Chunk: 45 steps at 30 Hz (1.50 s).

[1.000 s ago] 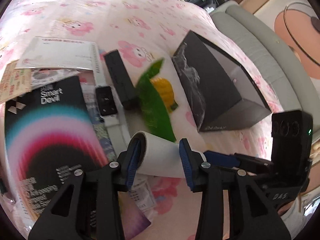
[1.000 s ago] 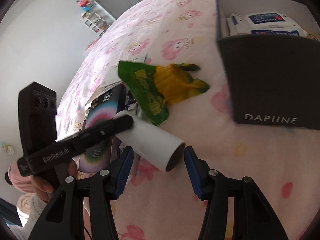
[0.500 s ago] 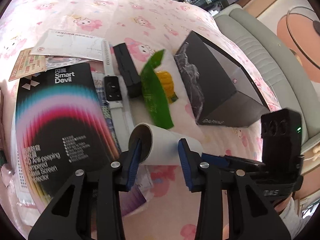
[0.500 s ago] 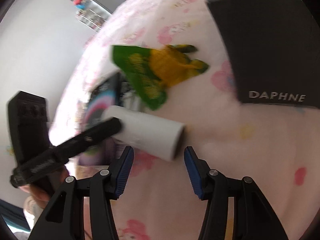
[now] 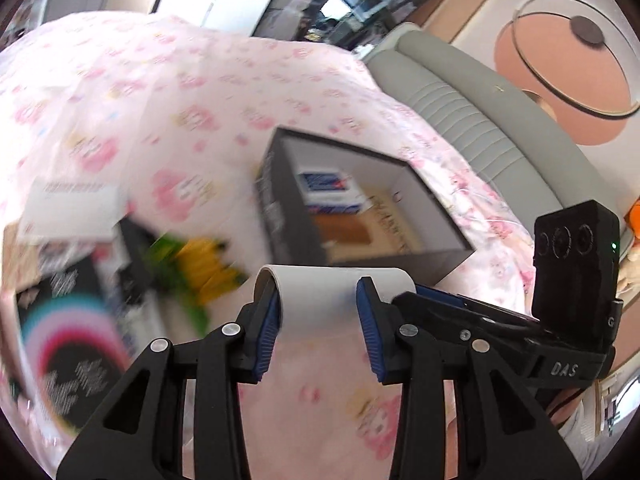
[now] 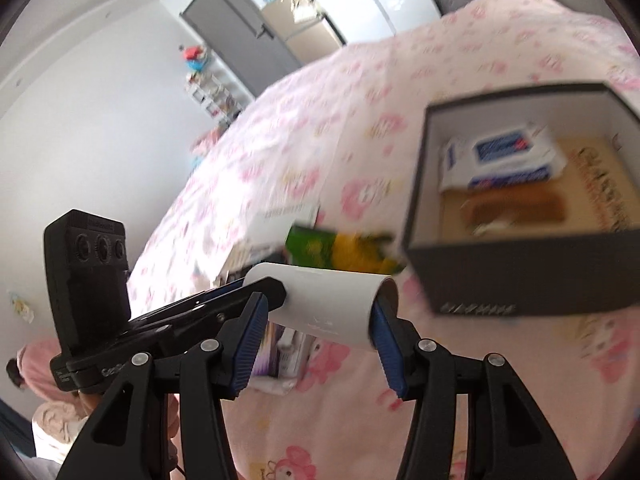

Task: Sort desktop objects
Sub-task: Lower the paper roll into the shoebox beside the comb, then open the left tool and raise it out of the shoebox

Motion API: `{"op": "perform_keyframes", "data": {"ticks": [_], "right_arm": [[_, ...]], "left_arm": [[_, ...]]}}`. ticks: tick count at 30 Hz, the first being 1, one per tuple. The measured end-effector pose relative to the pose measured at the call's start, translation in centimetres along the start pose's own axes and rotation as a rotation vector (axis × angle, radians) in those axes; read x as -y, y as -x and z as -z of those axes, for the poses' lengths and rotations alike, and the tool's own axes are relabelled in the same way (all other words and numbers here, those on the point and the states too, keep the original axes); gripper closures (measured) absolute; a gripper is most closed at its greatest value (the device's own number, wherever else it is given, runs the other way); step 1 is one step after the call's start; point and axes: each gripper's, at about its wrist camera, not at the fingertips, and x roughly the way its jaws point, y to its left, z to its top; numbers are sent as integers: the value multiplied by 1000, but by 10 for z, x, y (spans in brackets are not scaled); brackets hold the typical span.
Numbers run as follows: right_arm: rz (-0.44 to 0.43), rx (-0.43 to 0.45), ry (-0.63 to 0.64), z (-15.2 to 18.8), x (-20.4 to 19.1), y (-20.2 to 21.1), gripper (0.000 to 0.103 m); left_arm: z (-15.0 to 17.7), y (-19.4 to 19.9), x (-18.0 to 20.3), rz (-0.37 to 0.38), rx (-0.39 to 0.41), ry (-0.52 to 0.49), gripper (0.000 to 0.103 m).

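A white cardboard tube (image 5: 320,300) hangs in the air over the pink patterned cloth, lying crosswise between the blue pads of my left gripper (image 5: 318,320), which is shut on it. My right gripper (image 6: 316,328) is shut on the same tube (image 6: 328,304) from the other side, its right pad at the open end. Each view shows the other gripper reaching in to one end of the tube. Just beyond stands the open black box (image 5: 288,224), (image 6: 520,264), holding a blue-and-white pack (image 6: 500,156) and a brown item.
A green-and-yellow snack bag (image 5: 200,268) lies left of the box. Further left are a black packet with rainbow arcs (image 5: 68,340), a white card (image 5: 72,208) and small dark items, all blurred. A grey padded edge (image 5: 480,120) borders the cloth. A person's pink sleeve (image 6: 36,360) shows low left.
Both grippers have lifted the tube off the cloth and carried it up toward the black box, whose inside now shows. Jaw width looks unchanged.
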Motion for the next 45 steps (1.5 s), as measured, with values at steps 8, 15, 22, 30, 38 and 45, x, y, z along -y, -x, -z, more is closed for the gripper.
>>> {"op": "perform_keyframes", "data": {"ticks": [8, 15, 22, 30, 38, 45], "right_arm": [[141, 92, -64, -49, 53, 19, 54], [170, 35, -149, -60, 106, 10, 54], [183, 24, -142, -60, 110, 3, 54], [198, 24, -137, -55, 104, 3, 54], [236, 44, -89, -42, 74, 15, 54], [246, 50, -83, -34, 50, 22, 54]], "left_arm": [[-45, -75, 53, 33, -21, -38, 66], [-51, -130, 50, -17, -107, -11, 66], [-45, -124, 34, -64, -113, 26, 51], [-47, -103, 32, -65, -75, 20, 44], [-32, -74, 39, -66, -38, -5, 46], [-28, -43, 45, -127, -8, -39, 46]]}}
